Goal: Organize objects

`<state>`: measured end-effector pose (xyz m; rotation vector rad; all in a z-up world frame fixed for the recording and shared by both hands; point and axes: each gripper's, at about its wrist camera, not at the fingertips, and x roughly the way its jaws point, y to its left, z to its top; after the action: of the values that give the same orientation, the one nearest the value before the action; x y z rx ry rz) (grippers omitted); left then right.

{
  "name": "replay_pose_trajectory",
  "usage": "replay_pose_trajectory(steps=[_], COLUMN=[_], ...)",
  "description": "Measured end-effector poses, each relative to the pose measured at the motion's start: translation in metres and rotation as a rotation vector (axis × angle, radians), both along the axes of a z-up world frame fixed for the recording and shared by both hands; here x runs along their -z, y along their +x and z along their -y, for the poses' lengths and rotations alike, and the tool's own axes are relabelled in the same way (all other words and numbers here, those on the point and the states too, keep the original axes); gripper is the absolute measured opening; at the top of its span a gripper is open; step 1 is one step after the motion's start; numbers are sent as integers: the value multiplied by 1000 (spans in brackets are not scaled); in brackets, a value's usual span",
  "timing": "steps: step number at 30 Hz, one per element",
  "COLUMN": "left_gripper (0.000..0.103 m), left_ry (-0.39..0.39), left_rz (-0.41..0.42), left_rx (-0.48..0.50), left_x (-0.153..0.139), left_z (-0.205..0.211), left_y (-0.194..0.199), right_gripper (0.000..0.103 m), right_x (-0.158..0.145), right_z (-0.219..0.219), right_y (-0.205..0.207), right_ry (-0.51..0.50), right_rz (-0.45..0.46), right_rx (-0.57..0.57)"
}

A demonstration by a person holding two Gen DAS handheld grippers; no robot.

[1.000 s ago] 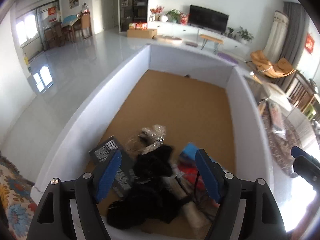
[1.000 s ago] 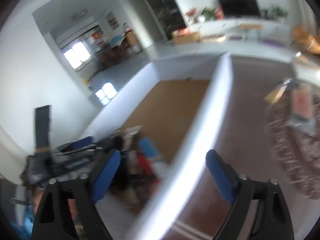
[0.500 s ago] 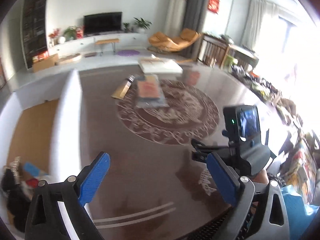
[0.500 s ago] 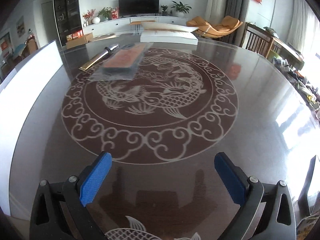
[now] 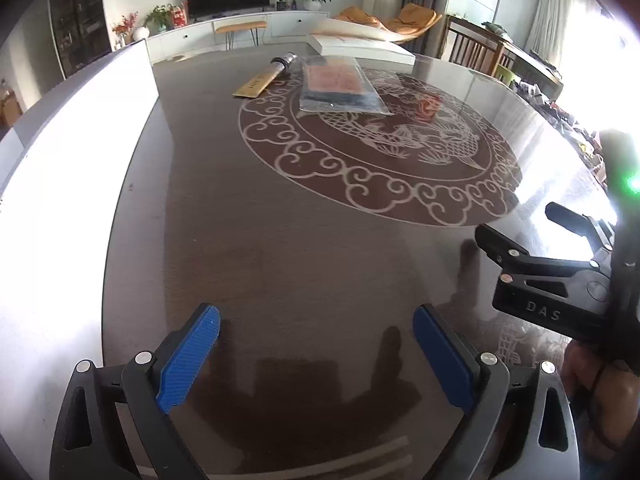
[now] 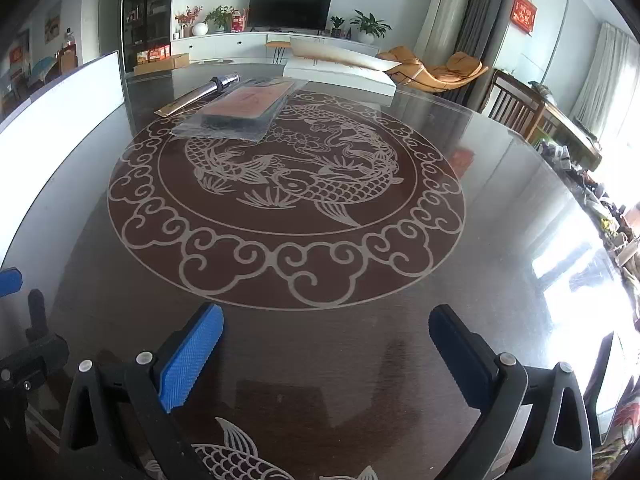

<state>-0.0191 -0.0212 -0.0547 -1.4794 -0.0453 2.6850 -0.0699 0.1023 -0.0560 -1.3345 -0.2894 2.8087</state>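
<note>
We hold the left gripper and the right gripper over the near edge of the dark glass table; both sets of jaws have just been opening and stand spread wide with nothing between them. Farther out, a clear plastic packet lies on the rim of the fish medallion. Just beside it lies a long gold-sleeved item. A white box wall borders the table's left side.

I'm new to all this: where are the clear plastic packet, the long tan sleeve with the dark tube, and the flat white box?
Clear plastic packet [image 6: 240, 110], right wrist view, middle.
Long tan sleeve [image 5: 256, 83], left wrist view, tan body.
Flat white box [image 6: 340, 74], right wrist view, front side.
</note>
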Motion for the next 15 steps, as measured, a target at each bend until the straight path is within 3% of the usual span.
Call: replay_pose_trajectory(steps=[7,15], left_gripper=[99,99], left_ry=[-36,-58], left_rz=[7,-12], left_rx=[44,122], left_x=[-10,-61], left_z=[-5,-8], left_y=[-27,-93], right_gripper=[103,103], right_x=[1,5], right_z=[-7,-19], right_y=[1,-5], right_ry=[-51,-156], right_rz=[20,66], right_rx=[3,9])
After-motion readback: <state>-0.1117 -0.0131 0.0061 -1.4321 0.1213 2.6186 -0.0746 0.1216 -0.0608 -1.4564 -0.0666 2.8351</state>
